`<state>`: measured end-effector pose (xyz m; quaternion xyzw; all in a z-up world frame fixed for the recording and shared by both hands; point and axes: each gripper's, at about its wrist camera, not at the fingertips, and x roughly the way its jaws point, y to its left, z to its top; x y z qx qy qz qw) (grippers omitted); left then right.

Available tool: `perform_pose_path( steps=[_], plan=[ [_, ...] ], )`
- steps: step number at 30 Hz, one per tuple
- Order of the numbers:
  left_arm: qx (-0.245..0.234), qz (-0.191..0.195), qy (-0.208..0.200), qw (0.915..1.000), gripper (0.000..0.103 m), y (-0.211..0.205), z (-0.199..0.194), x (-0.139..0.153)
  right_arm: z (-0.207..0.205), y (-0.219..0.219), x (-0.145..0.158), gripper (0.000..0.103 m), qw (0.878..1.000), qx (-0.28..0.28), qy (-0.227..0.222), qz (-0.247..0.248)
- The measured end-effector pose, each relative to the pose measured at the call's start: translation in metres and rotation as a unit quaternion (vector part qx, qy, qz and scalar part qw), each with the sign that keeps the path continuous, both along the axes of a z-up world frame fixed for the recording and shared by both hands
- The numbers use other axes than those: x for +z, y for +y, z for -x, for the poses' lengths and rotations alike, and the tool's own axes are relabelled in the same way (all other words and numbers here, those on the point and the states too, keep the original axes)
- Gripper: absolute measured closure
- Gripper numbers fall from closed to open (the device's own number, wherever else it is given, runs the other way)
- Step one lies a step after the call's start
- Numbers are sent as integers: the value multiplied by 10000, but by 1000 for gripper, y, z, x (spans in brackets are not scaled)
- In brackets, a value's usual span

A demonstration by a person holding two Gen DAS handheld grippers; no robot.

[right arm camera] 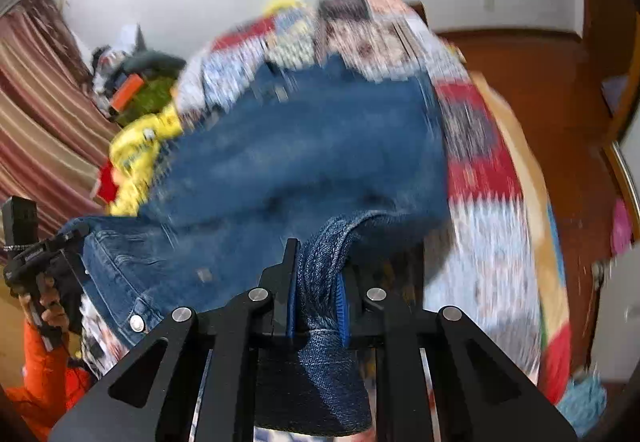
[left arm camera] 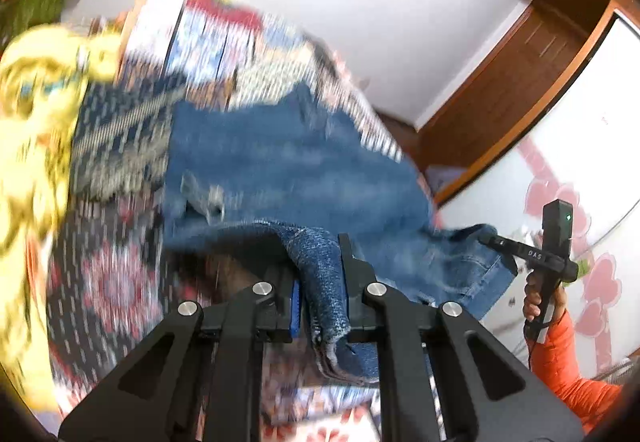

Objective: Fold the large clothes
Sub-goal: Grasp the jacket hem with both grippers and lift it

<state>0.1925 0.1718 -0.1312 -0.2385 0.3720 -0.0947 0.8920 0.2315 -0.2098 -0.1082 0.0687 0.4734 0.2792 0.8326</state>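
Your left tool (left arm camera: 320, 302) and right tool (right arm camera: 318, 302) each grip a fold of the blue jeans (left arm camera: 288, 162) above the patterned bed (left arm camera: 112, 282).

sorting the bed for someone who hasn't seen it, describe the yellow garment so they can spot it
Start at the bed with the patterned quilt. The blue jeans lie across it; the yellow garment is crumpled at their far edge, on the striped-curtain side. It is the only bright yellow cloth there.
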Motion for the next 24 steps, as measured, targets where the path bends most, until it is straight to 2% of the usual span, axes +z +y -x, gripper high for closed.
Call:
perform_pose_path(
  steps=[5, 9, 12, 15, 19, 22, 24],
  plan=[
    [369, -109, -300, 9988, 90, 31, -55, 27, -56, 16, 47, 89, 9977, -295, -613, -78],
    [756, 68, -144, 9970, 90, 65, -111, 7, -103, 23, 46, 90, 9954, -714, -643, -71],
    [832, -43, 133, 9964, 90, 76, -141, -18, -139, 28, 17, 90, 9948, -918, -429, 85],
    [874, -300, 534, 9943, 90, 79, -168, -57, -166, 32, -17, 90, 9947, -1003, -79, 200],
    [792, -815, 1073, 9877, 88, 74, -190, -106, -185, 39, -58, 89, 9939, -955, 263, 475],
    [634, -1148, 1198, 9841, 83, 68, -191, -122, -187, 40, -72, 88, 9937, -897, 340, 581],
    [568, -1351, 1149, 9825, 83, 62, -187, -120, -186, 38, -69, 88, 9945, -823, 325, 561]
  ],
)
